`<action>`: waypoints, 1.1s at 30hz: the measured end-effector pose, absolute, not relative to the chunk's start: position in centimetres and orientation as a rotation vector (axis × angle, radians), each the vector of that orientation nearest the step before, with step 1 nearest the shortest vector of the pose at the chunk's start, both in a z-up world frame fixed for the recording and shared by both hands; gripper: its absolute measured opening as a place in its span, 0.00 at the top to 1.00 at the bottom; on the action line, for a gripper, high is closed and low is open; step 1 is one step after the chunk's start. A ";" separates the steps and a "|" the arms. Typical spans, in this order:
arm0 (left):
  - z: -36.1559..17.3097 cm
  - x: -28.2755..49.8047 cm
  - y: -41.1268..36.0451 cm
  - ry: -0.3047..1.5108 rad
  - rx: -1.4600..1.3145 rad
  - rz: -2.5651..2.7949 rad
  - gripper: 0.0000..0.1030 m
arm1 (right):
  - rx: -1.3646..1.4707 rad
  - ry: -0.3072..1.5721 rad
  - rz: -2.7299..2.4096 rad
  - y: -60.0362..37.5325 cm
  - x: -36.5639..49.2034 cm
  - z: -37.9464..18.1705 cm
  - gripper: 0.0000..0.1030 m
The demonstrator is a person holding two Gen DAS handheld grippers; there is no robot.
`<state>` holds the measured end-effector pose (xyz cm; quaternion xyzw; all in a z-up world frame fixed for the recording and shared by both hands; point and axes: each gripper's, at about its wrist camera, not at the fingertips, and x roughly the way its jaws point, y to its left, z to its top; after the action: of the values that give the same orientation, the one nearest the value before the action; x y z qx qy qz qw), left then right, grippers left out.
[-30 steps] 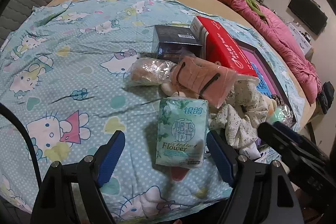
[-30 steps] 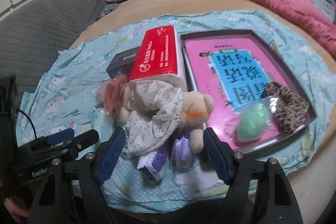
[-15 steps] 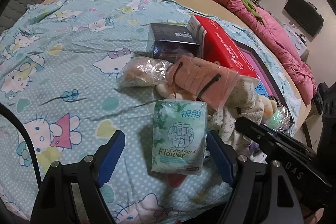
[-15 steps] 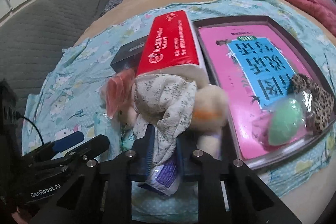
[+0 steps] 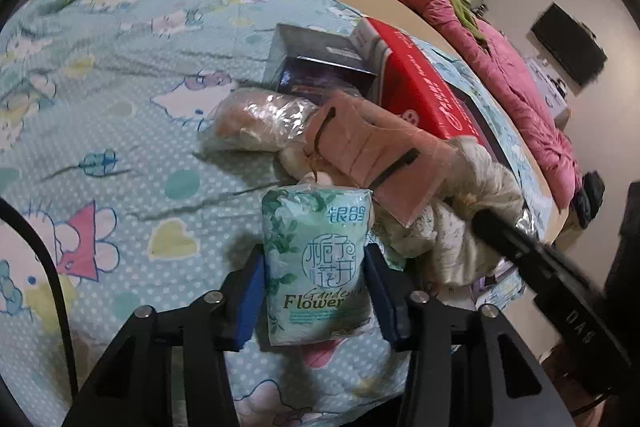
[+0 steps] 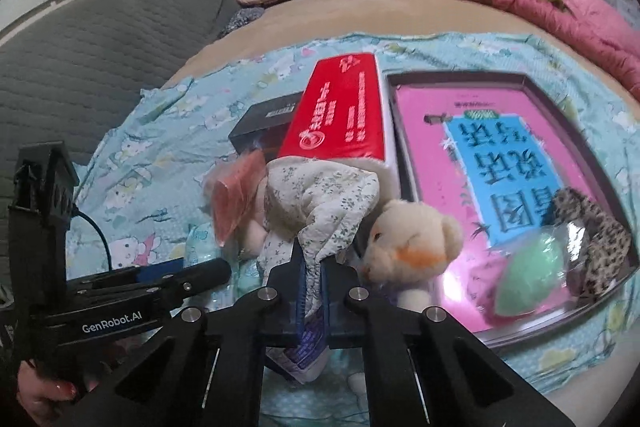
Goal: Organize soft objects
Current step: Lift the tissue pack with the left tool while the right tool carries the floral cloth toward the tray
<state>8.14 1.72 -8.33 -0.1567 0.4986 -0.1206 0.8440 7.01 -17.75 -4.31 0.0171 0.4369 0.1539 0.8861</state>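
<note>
Mid-grab: left gripper [image 5: 316,291] clamped on the tissue pack [image 5: 316,263], right gripper [image 6: 314,283] pinching floral cloth [image 6: 320,203] dead ahead. Next up, probably lifting both clear.

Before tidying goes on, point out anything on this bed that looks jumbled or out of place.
The soft things lie in one heap: a pink bagged item slants across the floral cloth, and the teddy bear lies tipped beside it. The right gripper pinches that cloth; the left gripper squeezes the tissue pack.

A bed [image 6: 360,7] carries a cartoon-print sheet [image 5: 100,107] under piled things.
</note>
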 end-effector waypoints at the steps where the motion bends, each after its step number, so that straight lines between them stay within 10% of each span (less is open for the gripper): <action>1: -8.1 8.0 1.6 1.043 -0.321 -0.255 0.58 | 0.022 0.894 0.320 -17.8 6.8 -4.0 0.94; 33: 2.8 3.9 -1.0 0.849 -0.205 -0.204 0.60 | 0.084 0.649 0.312 -22.4 3.2 3.7 0.94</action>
<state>3.91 -0.95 2.76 -0.0992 0.4105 -0.0988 0.9010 3.20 -22.43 3.74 0.0413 0.3174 0.1527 0.9350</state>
